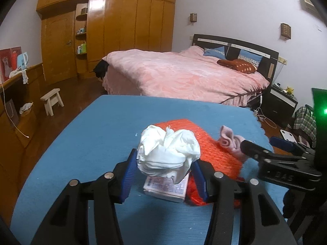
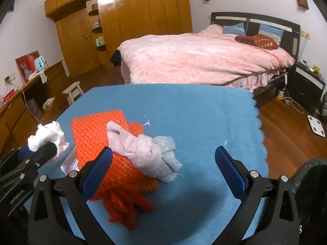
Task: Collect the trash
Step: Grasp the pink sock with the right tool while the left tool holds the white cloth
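Blue-covered table [image 2: 204, 110] under orange bubble wrap [image 2: 92, 128], small box [image 1: 165, 187], pink sock [image 2: 141, 153].

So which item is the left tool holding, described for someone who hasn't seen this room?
Start at the blue table in front of the pink bed. On it lies an orange bubble-wrap sheet. At that sheet's left edge, between the left tool's fingers, is a crumpled white tissue wad, unlike the pink sock beside it.

1. One crumpled white tissue wad [image 1: 167, 151].
2. One orange bubble-wrap sheet [image 2: 98, 130].
3. One small printed box [image 1: 165, 189].
4. One pink sock [image 2: 134, 147] and one grey sock [image 2: 165, 145].
5. Two grippers: the left gripper [image 1: 163, 175] and the right gripper [image 2: 163, 163].
6. One blue-covered table [image 2: 194, 112].
7. One wooden stool [image 1: 52, 100].
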Motion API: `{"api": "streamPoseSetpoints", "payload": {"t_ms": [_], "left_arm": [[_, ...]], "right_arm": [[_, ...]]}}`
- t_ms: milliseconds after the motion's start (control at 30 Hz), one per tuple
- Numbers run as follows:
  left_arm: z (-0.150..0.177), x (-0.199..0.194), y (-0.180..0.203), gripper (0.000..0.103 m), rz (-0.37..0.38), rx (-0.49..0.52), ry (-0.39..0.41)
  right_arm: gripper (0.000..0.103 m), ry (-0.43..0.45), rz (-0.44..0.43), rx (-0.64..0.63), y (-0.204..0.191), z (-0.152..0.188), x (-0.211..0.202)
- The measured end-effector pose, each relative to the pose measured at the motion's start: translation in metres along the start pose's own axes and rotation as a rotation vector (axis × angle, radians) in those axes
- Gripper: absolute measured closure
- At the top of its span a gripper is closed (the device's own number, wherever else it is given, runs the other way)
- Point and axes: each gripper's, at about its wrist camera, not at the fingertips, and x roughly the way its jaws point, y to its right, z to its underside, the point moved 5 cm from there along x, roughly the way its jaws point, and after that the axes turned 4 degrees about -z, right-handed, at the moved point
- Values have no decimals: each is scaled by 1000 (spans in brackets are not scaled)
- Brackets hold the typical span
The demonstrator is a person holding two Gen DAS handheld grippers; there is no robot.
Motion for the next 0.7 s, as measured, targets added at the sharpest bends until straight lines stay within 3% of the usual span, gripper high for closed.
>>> {"api": "streamPoseSetpoints", "payload": {"t_ms": [100, 267, 367, 567, 700], "left_arm": [[1, 1, -3, 52, -3, -7, -3], [2, 1, -6, 52, -1, -5, -3], [2, 1, -6, 52, -1, -9, -3], [3, 0, -6, 52, 1, -5, -4], [3, -2, -3, 52, 1, -5, -2]], "right_arm": [[6, -16, 1, -6, -4, 2, 8], [18, -49, -24, -9, -8, 6, 18], [28, -67, -60, 4, -10, 8, 20], [66, -78, -114, -8, -17, 9, 15], [73, -70, -131, 5, -15, 6, 6]]}}
